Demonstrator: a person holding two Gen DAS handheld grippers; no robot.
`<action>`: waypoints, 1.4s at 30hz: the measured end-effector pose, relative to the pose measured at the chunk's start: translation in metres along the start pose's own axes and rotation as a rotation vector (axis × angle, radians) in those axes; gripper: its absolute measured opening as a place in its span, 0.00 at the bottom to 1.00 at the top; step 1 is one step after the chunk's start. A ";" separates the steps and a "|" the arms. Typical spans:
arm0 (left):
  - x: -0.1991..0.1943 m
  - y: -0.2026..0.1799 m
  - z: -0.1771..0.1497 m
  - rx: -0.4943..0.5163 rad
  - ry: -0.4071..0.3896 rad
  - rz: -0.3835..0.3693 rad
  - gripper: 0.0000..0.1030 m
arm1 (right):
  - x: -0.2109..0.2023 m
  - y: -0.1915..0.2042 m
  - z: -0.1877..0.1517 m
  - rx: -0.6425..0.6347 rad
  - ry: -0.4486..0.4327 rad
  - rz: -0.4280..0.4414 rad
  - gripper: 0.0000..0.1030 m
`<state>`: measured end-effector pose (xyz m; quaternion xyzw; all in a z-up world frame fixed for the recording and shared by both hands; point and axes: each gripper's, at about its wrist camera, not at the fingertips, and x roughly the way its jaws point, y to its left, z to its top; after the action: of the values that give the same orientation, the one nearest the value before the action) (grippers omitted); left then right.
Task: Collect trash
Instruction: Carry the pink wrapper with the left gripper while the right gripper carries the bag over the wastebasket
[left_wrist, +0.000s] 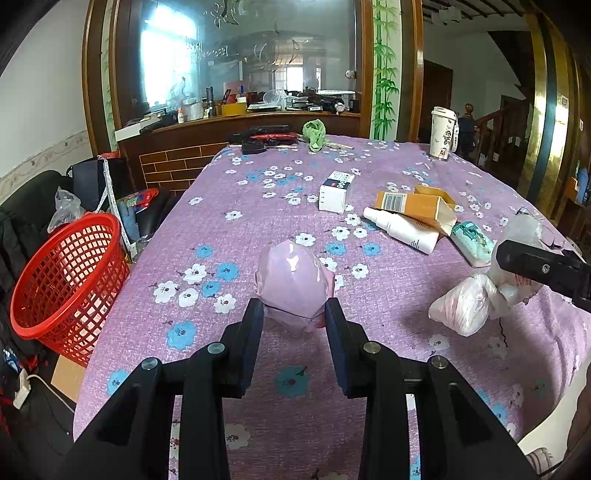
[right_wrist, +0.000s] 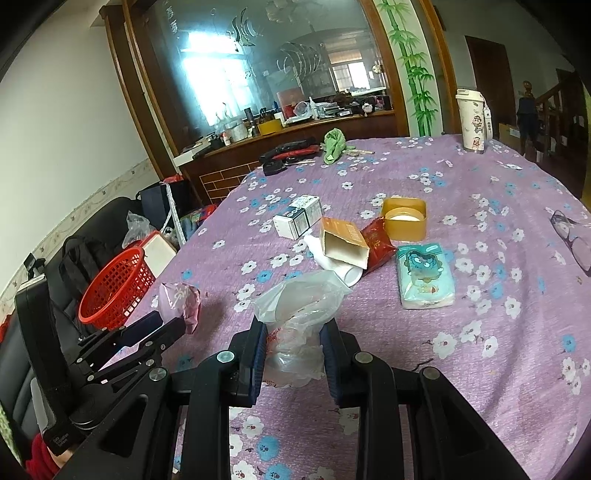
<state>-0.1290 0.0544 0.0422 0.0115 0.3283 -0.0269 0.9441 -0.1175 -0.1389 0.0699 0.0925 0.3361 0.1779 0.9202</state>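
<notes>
A lilac floral cloth (left_wrist: 388, 162) covers the worktop, which fills the centre of both views; a large mirror (left_wrist: 236, 55) and bamboo-painted trim rise behind it at the top. The left tool (left_wrist: 294, 314) grips a pink wrapper (left_wrist: 291, 280) at centre frame, the right tool (right_wrist: 293, 339) a clear bag (right_wrist: 299, 306). A red basket (left_wrist: 68, 273) stands at left, beside the worktop.

- Purple tablecloth (left_wrist: 388, 166) printed with white and blue flowers
- Red mesh basket (left_wrist: 66, 273)
- Glossy pink wrapper (left_wrist: 293, 282)
- Clear plastic bag (right_wrist: 299, 314)
- Green cloth (left_wrist: 314, 134)
- Orange carton (left_wrist: 417, 206)
</notes>
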 end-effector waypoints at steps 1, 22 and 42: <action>0.000 0.000 0.000 -0.001 0.001 -0.001 0.32 | 0.000 0.000 0.000 0.001 0.000 0.000 0.28; 0.000 0.006 0.000 -0.018 0.003 -0.013 0.32 | 0.003 0.003 -0.001 -0.006 0.007 0.004 0.28; -0.026 0.057 0.013 -0.093 -0.058 0.040 0.32 | 0.013 0.049 0.020 -0.083 0.010 0.044 0.28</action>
<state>-0.1379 0.1124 0.0684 -0.0267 0.3013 0.0071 0.9531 -0.1085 -0.0895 0.0915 0.0606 0.3309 0.2126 0.9174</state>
